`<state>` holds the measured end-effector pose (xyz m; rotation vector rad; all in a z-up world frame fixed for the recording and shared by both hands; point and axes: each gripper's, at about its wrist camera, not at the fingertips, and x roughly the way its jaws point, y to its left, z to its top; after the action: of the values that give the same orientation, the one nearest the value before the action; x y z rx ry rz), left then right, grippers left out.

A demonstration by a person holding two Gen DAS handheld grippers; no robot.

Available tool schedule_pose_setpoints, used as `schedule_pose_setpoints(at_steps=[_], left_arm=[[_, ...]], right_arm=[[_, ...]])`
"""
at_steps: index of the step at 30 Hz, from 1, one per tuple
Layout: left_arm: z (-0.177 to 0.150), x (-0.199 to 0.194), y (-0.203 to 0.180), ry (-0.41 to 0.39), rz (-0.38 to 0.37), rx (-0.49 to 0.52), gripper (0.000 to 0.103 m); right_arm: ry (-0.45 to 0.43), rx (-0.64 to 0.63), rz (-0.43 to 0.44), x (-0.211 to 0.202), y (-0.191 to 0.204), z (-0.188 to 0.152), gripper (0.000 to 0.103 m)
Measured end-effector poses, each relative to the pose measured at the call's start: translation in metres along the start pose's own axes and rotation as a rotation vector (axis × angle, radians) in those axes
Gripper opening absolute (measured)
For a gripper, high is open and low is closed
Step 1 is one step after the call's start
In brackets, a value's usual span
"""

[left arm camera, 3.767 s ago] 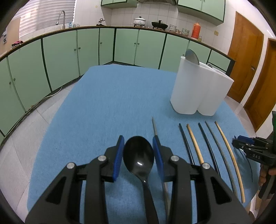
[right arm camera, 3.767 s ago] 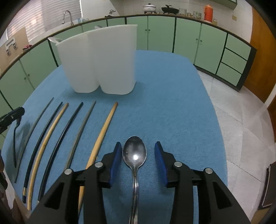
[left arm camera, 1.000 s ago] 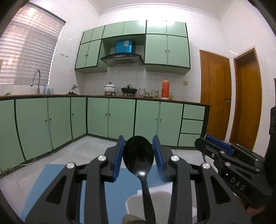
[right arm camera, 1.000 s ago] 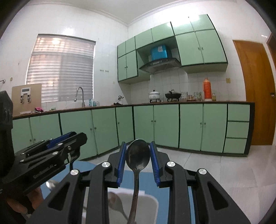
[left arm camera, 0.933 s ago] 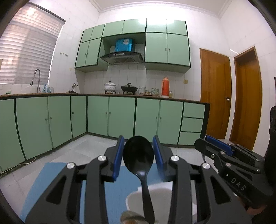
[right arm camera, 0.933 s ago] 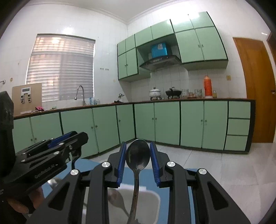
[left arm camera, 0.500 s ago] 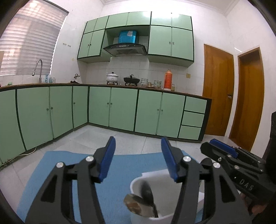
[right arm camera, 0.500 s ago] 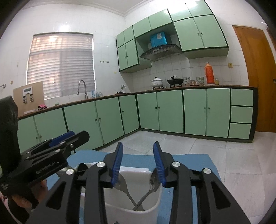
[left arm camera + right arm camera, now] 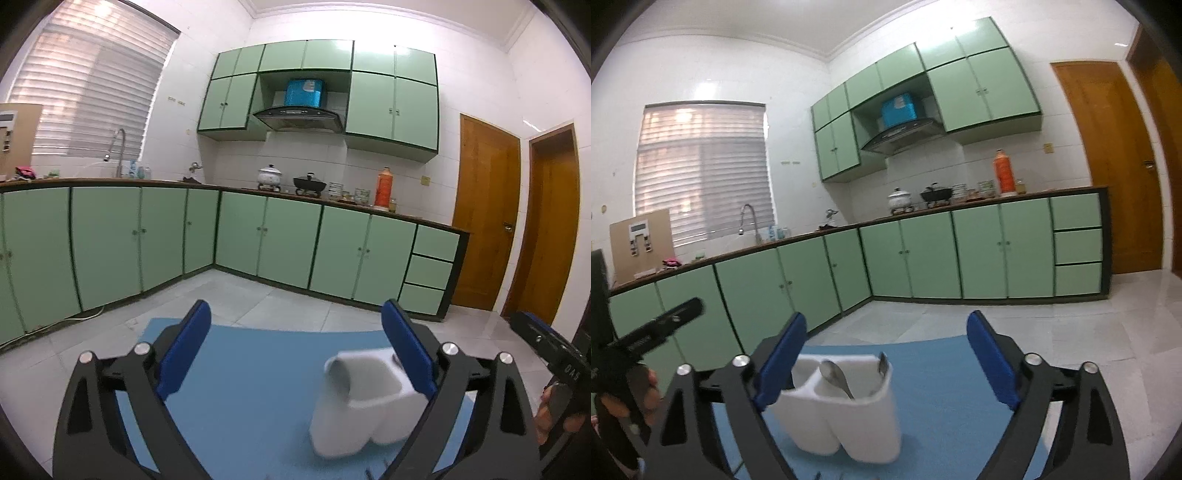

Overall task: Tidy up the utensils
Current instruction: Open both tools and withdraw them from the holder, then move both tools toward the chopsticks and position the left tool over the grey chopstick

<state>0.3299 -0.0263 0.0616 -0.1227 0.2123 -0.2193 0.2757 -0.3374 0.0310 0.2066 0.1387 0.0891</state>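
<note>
A white two-compartment utensil holder (image 9: 365,410) stands on the blue table mat (image 9: 251,387). In the right wrist view the holder (image 9: 846,417) has metal spoons (image 9: 834,374) standing in it. My left gripper (image 9: 299,354) is wide open and empty, raised above the mat with the holder low at its right. My right gripper (image 9: 886,362) is wide open and empty, raised behind the holder. The other gripper shows at the right edge of the left wrist view (image 9: 546,347) and at the left edge of the right wrist view (image 9: 653,328).
Green kitchen cabinets (image 9: 184,240) run along the far walls, with a sink tap (image 9: 114,147), pots (image 9: 310,182) and an orange flask (image 9: 384,186) on the counter. Wooden doors (image 9: 484,221) stand at the right. A tiled floor surrounds the table.
Both grippers held spoons over the holder, then opened and dropped them in. Both have since opened wider and drawn back from the holder.
</note>
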Motion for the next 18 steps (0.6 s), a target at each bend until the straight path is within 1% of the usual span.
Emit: schedule_pose_setpoints(at_steps=[2, 4, 7, 12, 18], left_arm=[[-0.005, -0.018, 0.003, 0.004, 0.018, 0.005, 0.096], [-0.015, -0.039, 0.006, 0.021, 0.024, 0.01, 0.098], [-0.03, -0.061, 0.007, 0.052, 0.041, 0.026, 0.098], [-0.072, -0.1, 0.009, 0.113, 0.084, 0.075, 0.098], [-0.12, -0.14, 0.011, 0.128, 0.141, 0.089, 0.098]], right_arm=[[-0.006, 0.004, -0.028, -0.022, -0.001, -0.006, 0.095], [-0.005, 0.008, -0.059, -0.038, -0.002, -0.013, 0.097], [0.014, 0.007, -0.081, -0.062, -0.001, -0.025, 0.097], [0.055, 0.003, -0.111, -0.098, 0.005, -0.053, 0.097], [0.083, 0.009, -0.139, -0.131, 0.021, -0.103, 0.097]])
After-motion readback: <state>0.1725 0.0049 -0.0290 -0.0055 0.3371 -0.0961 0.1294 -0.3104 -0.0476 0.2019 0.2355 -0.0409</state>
